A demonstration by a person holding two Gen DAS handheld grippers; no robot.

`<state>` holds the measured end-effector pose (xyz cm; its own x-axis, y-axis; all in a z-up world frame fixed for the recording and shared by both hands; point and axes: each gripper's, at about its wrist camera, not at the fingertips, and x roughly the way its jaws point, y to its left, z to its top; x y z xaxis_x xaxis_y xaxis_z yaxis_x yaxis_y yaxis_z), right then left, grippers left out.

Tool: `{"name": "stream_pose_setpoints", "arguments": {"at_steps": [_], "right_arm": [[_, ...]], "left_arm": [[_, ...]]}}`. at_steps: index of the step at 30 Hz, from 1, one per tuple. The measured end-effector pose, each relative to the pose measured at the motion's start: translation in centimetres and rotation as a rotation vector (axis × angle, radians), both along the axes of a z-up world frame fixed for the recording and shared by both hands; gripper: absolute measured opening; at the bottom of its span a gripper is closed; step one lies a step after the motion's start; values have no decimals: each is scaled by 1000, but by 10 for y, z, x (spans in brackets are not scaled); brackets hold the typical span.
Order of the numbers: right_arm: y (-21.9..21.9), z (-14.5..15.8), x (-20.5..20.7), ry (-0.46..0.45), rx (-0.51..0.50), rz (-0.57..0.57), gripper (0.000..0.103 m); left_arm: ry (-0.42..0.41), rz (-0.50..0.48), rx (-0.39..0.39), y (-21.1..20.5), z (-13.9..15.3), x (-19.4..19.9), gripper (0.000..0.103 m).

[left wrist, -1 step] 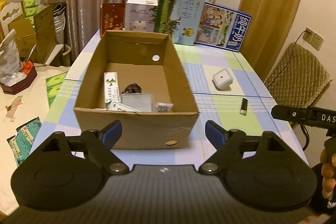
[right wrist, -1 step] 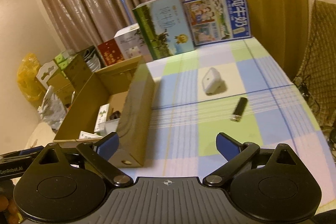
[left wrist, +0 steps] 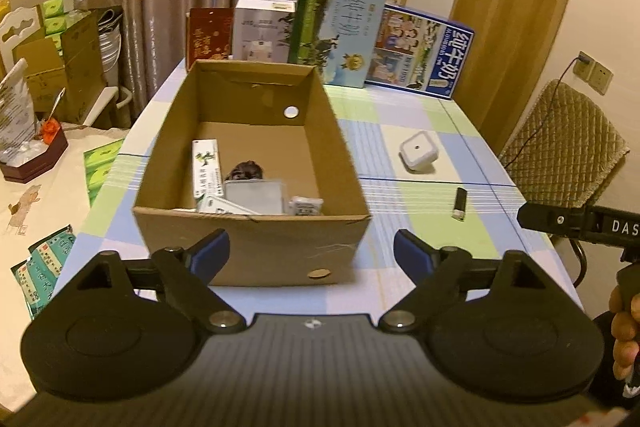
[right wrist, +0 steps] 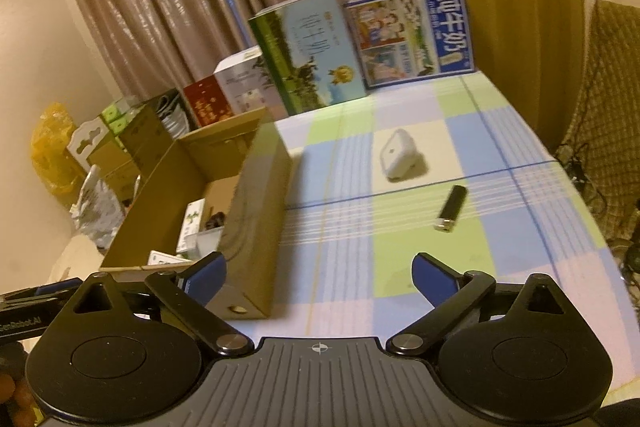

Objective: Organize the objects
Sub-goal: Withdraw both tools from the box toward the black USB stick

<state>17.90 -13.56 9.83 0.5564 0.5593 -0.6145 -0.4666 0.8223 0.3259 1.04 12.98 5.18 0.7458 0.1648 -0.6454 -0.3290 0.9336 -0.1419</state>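
An open cardboard box (left wrist: 332,147) stands on the checked tablecloth, directly ahead of my left gripper (left wrist: 310,247). That gripper is open and holds nothing. Inside the box lie a white-and-green carton (left wrist: 207,167), a grey flat case (left wrist: 254,197), a dark round thing (left wrist: 246,170) and a small white packet (left wrist: 306,206). To the right of the box a white square device (right wrist: 396,155) and a black USB stick (right wrist: 451,207) lie on the cloth. My right gripper (right wrist: 318,267) is open and empty, near the front edge, with the box's side (right wrist: 256,211) at its left finger.
Several tall cartons line the table's far edge, among them a green one (left wrist: 336,35) and a blue one (left wrist: 424,55). A quilted chair (left wrist: 560,143) stands right of the table. A lower surface with packets (left wrist: 44,267) lies at the left. A hand (left wrist: 624,327) shows at the right edge.
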Motion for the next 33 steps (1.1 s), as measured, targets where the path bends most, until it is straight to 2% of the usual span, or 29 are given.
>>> {"name": "stream_pose_setpoints", "arguments": {"at_steps": [4, 6, 33], "right_arm": [[-17, 0, 2, 1, -1, -32, 99], [-23, 0, 3, 3, -2, -47, 100], [-81, -15, 24, 18, -23, -159, 101]], "left_arm": [[-2, -18, -4, -11, 1, 7, 95], [-4, -25, 0, -16, 2, 11, 102], [3, -113, -17, -57, -6, 48, 102]]}}
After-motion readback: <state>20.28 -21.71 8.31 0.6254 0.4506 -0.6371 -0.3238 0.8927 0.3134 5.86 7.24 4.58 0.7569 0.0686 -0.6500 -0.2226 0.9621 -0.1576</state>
